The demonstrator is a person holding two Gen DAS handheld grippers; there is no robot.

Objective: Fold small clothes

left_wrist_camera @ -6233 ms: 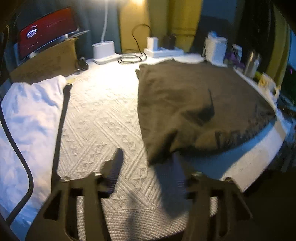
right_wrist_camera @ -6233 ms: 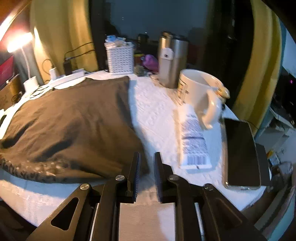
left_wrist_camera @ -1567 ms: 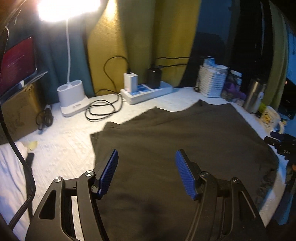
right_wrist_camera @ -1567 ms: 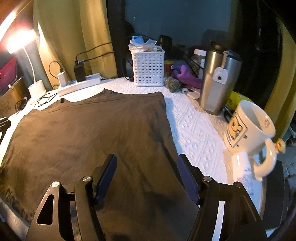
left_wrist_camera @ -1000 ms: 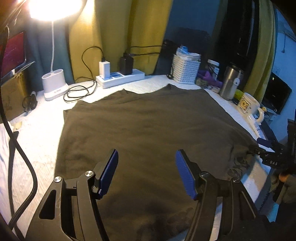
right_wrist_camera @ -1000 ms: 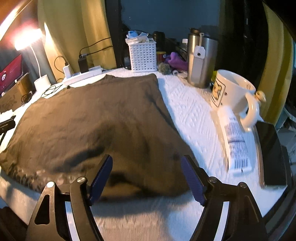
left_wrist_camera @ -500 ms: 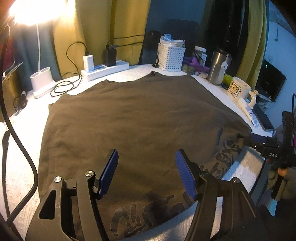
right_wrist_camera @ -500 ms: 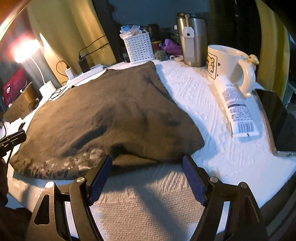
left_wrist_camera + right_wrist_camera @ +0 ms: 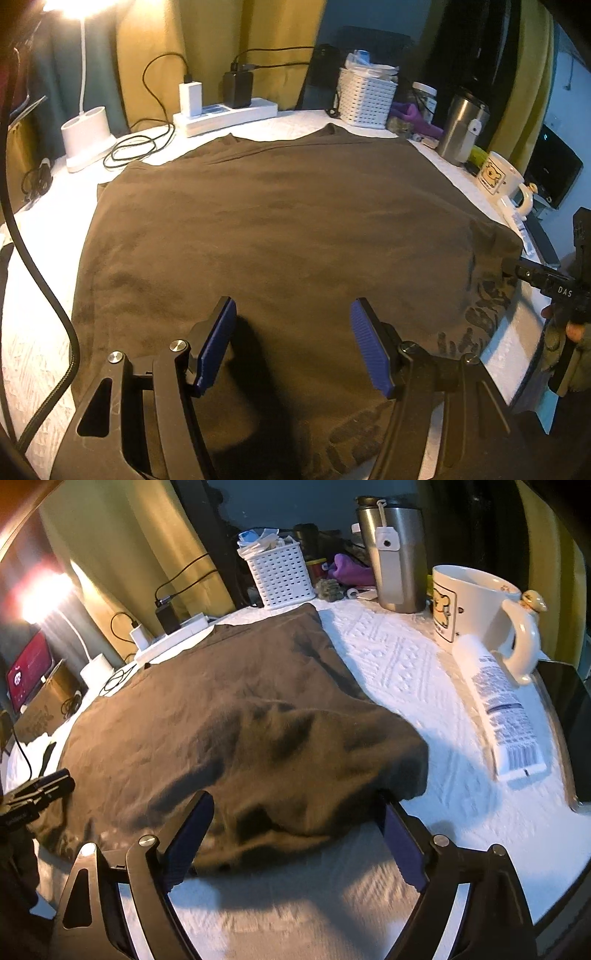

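Both grippers hang over the dark brown cotton T-shirt [image 9: 280, 229] spread on the white textured tablecloth [image 9: 406, 664], the left gripper [image 9: 293, 345] spread and empty, the right gripper [image 9: 295, 834] widening, pinching nothing.

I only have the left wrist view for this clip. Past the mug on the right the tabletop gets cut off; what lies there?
Observer: A white tube lies flat beside the mug, its barcode end toward the camera.
Operator: Is the right gripper holding the brown garment?
Observer: No. The right gripper straddles the near corner of the brown garment, jaws opening, pads off the cloth.
Operator: Anything beyond the tube?
Observer: A dark flat device at the table edge.
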